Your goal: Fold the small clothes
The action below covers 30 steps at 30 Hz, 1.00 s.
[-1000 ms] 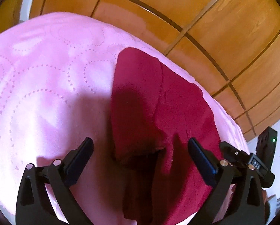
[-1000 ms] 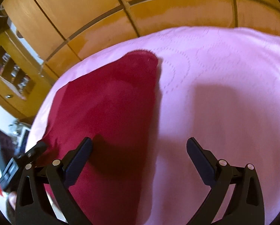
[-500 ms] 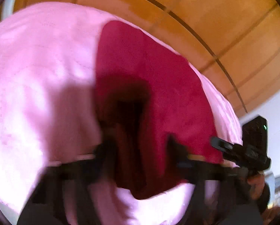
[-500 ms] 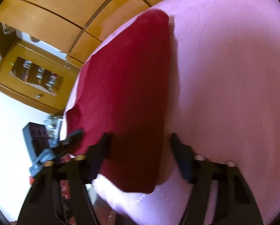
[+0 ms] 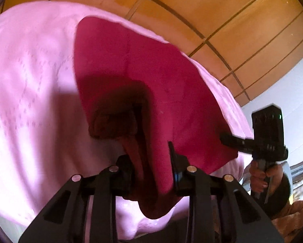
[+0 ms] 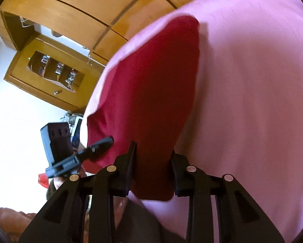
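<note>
Wooden wardrobe panels [image 5: 222,10] rise behind a bed spread with a pink quilted cover [image 5: 29,101], where a dark red garment [image 5: 151,77] lies flat, one side running along the cover's far edge and its near hem spilling over the front of the bed.

Both claws are at that near hem. Seen from its own camera, the left claw [image 5: 151,166] has a hanging fold of the red cloth between its jaws, which are closing on it; whether the pads already press the fabric cannot be told. The right claw [image 6: 152,166] stands at the other near corner, jaws likewise closing with the corner of the garment between them. Each claw shows in the other's view, held in a person's hand [image 5: 260,179], the two set apart along the hem.

Judging by the way it drapes and bunches, the garment looks light, soft and limp, with no stiffness of its own; it should sag between the two holds and slide easily over the smooth cover. Corners of the hem look the sensible places to pinch, deep enough that the thin cloth does not slip free when lifted.
</note>
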Motion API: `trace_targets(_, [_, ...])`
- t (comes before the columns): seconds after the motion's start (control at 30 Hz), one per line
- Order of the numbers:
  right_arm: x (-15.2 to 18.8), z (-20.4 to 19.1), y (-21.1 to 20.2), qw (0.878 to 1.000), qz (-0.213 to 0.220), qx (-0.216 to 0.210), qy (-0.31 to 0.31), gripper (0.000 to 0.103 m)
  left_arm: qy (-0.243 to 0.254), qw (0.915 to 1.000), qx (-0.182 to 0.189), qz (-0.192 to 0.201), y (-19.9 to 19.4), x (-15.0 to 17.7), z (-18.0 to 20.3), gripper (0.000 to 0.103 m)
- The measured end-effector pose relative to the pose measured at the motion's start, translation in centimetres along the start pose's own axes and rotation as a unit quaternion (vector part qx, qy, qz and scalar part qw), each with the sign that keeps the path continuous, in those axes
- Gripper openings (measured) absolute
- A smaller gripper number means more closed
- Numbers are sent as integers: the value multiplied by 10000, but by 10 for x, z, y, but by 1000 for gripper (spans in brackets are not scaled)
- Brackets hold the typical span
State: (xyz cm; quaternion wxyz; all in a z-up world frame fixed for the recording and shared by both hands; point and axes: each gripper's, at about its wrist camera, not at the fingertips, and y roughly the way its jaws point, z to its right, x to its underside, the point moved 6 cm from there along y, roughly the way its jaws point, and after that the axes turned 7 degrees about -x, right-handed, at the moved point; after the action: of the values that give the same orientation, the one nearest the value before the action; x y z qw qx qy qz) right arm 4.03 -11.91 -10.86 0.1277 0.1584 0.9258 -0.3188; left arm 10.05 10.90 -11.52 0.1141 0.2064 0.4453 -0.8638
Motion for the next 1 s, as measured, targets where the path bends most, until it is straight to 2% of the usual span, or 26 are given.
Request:
trace_targets(0.03, [5,7,-1,9999,61,-52,118,29,-100,9999,81,24,0,0,-2,34])
trace_targets(0.07, [6,11,-1,9997,126,-111,198,29,-223,9996,152,75,-2,-2,-4,41])
trace_targets(0.1, [6,14,-1,9991,215,-202,311,32,-282,9995,81,105,-3,-4,-6,61])
trace_targets(0.13, [5,15,-1,9984,313,-269,390,34,-336,9993,-26,163,-6,-6,-10,68])
trace_targets(0.17, [3,14,-2,9981,393,-287,371,46,-385,9989,-65,257,-9,-10,-12,77])
trace_targets(0.2, [0,12,-4,9982,497,-203,278,62,-480,9981,-6,378,-14,-13,-15,82])
trace_targets(0.27, [-5,10,-10,9977,668,-81,124,73,-717,9963,121,464,-18,-20,-22,86])
trace_targets(0.33, [-14,11,-11,9969,772,-143,104,73,-1000,9935,257,488,-16,-29,-32,86])
trace_targets(0.4, [-24,18,-10,9959,811,-197,345,73,-1251,9903,413,450,-12,-34,-39,88])
trace_targets(0.47, [-35,26,-5,9933,877,-382,644,73,-1517,9855,629,417,-7,-40,-46,88])
trace_targets(0.53, [-43,30,-2,9914,916,-511,787,73,-1552,9847,666,420,-3,-42,-45,88])
trace_targets(0.63, [-48,35,1,9914,905,-460,824,73,-1504,9861,579,406,5,-47,-42,88])
trace_targets(0.67, [-51,35,3,9918,899,-426,807,73,-1471,9872,482,370,10,-48,-40,84])
trace_targets(0.7, [-52,36,6,9921,884,-375,801,73,-1439,9885,331,314,12,-45,-41,74])
trace_targets(0.73, [-54,37,9,9927,844,-309,810,73,-1396,9899,108,220,16,-45,-43,69])
trace_targets(0.83, [-59,38,20,9934,808,-220,780,71,-1289,9915,-68,154,20,-48,-38,60])
trace_targets(1.0, [-59,32,20,9963,752,-16,403,53,-882,9951,-356,264,13,-53,-27,42])
